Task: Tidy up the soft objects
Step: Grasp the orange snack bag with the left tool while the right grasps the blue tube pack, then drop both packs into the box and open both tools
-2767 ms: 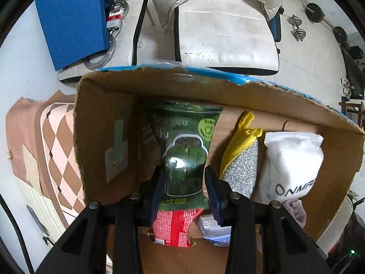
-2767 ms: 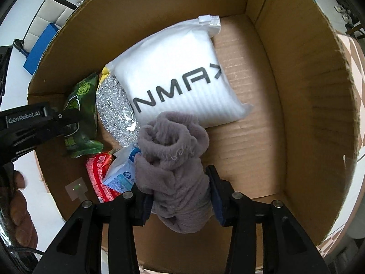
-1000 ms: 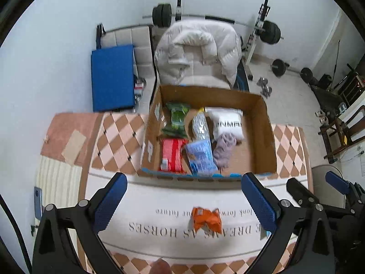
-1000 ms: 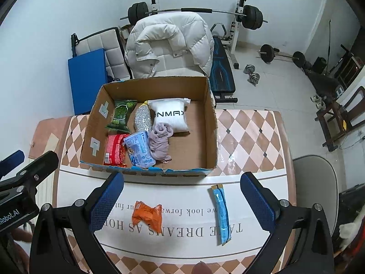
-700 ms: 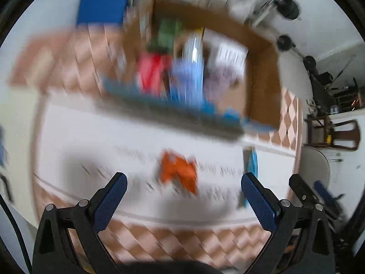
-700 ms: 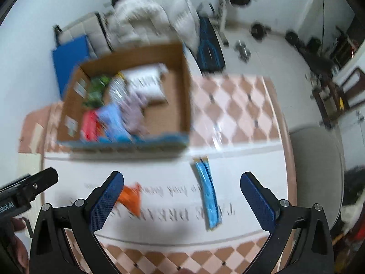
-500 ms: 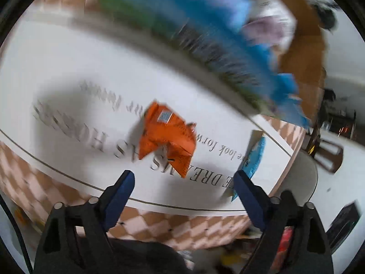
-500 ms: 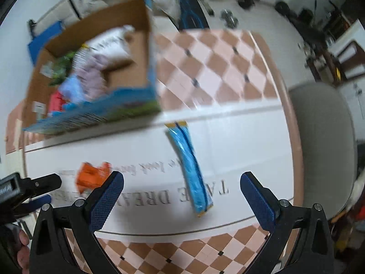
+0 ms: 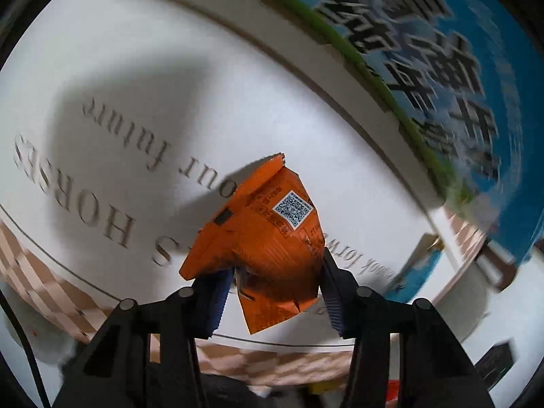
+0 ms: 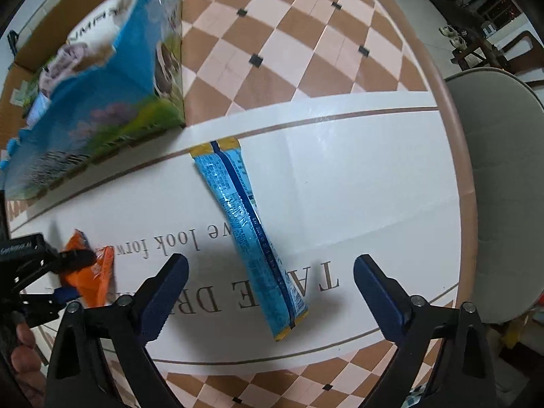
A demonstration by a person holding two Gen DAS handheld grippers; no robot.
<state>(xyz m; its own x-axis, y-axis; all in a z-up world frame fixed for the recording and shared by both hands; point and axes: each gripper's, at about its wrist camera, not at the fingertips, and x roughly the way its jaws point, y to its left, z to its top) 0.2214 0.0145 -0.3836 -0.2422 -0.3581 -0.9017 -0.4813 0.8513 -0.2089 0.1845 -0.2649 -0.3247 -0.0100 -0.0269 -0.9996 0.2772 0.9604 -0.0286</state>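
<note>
Here, low in the middle of the left wrist view, the orange packet (image 9: 268,241) sits between the blue pads of the left gripper (image 9: 275,289), which press its crumpled sides, over the white tablecloth (image 9: 136,78) with grey lettering. In the right wrist view the long blue packet (image 10: 248,227) lies flat at the centre on that cloth, its lower end between the widely spread fingers of the right gripper (image 10: 270,292), which touch nothing. The cardboard box (image 10: 102,102) stands in the upper left of that view, holding a grey sock (image 10: 64,61) and a white pouch (image 10: 98,27), near the blue packet's top end.
</note>
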